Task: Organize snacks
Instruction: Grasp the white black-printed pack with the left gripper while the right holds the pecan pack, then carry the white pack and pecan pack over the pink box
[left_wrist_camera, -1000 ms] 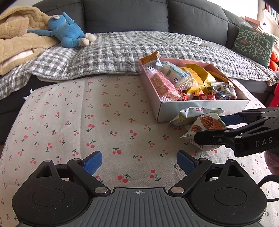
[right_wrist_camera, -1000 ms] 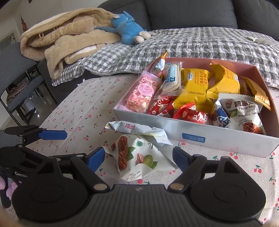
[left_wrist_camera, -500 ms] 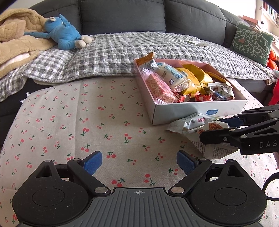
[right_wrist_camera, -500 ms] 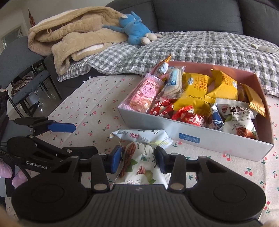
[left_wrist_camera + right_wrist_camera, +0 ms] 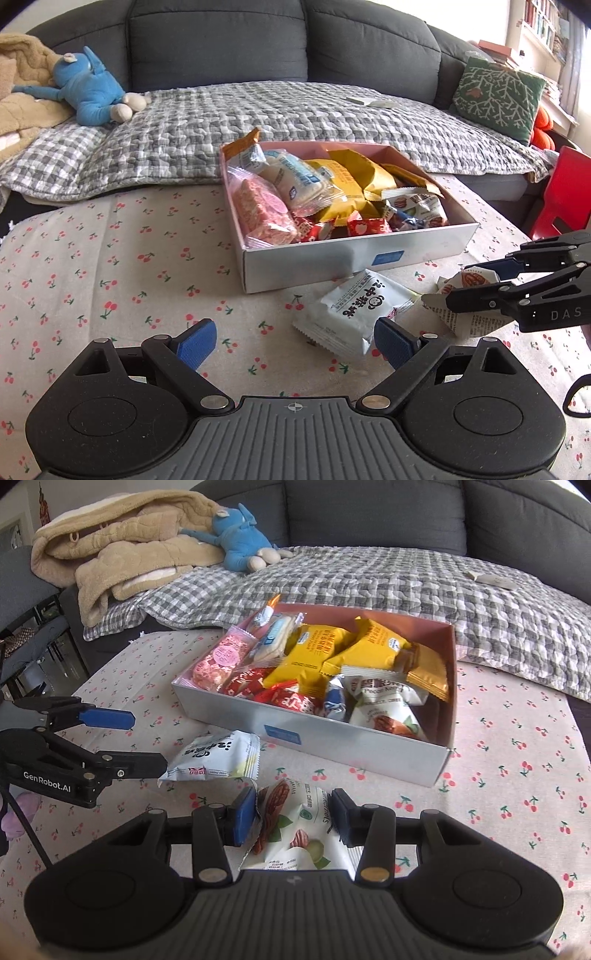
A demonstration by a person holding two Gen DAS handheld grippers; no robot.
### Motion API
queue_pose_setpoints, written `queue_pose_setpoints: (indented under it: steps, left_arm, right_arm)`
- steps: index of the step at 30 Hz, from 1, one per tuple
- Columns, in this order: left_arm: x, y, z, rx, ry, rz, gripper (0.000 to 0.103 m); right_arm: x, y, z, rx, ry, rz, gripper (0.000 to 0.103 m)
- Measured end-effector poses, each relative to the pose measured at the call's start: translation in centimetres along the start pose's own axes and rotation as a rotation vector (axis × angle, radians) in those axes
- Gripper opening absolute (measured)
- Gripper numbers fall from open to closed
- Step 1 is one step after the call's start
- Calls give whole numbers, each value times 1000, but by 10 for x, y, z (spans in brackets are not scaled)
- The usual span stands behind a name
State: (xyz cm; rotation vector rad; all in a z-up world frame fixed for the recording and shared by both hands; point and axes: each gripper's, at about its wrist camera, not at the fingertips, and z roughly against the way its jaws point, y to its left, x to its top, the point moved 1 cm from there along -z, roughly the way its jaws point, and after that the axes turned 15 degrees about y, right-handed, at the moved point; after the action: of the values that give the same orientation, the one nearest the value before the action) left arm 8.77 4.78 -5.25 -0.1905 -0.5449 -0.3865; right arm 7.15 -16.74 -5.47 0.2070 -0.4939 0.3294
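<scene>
nut snack packet (image 5: pixel 295 827), green-and-white, pecan picture, print too bent to read, clamped in right gripper (image 5: pixel 293 814) | jaws just closed on it | white packet (image 5: pixel 354 310) with Chinese characters on cherry-print cloth (image 5: pixel 110 258) before snack box (image 5: pixel 332 738) holding "Pecan Kernels" bag (image 5: pixel 384 701) | left gripper (image 5: pixel 293 341) gaping, empty; side marked "GenRobot.AI"

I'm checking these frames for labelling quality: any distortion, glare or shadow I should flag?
Left wrist view: fisheye bends the sofa back into a curve, the corners go dark, and bright window light washes out the top right by the bookshelf. Right wrist view: same barrel bend; the box and the nut packet read sharp, with soft shadows only.
</scene>
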Motion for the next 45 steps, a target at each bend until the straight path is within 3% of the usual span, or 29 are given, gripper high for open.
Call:
queue_pose_setpoints:
  steps: [8, 12, 14, 19, 30, 35, 42, 45]
  left_arm:
    - [11, -14, -17, -86, 2, -143, 94]
    - [22, -27, -24, -126, 44, -253, 94]
    - [26, -33, -26, -137, 63, -302, 94]
    - [23, -44, -35, -114, 89, -377, 94]
    - [19, -45, -44, -93, 65, -327, 89]
    - [21, -44, -44, -70, 39, -268, 76]
    - [19, -48, -39, -20, 27, -207, 48]
    - [20, -47, -37, -7, 34, -172, 46]
  right_arm:
    - [-8, -19, 7, -64, 1, -6, 48]
    - [-12, -27, 7, -25, 1, -46, 60]
    - [-14, -27, 4, -25, 5, -37, 67]
    - [-15, -28, -5, -40, 30, -33, 69]
    - [-19, -21, -11, -79, 21, -19, 69]
    - [-17, -20, -11, -98, 8, -34, 64]
    - [-19, -21, -8, -105, 2, -41, 58]
    - [-21, -20, -7, -107, -3, -42, 56]
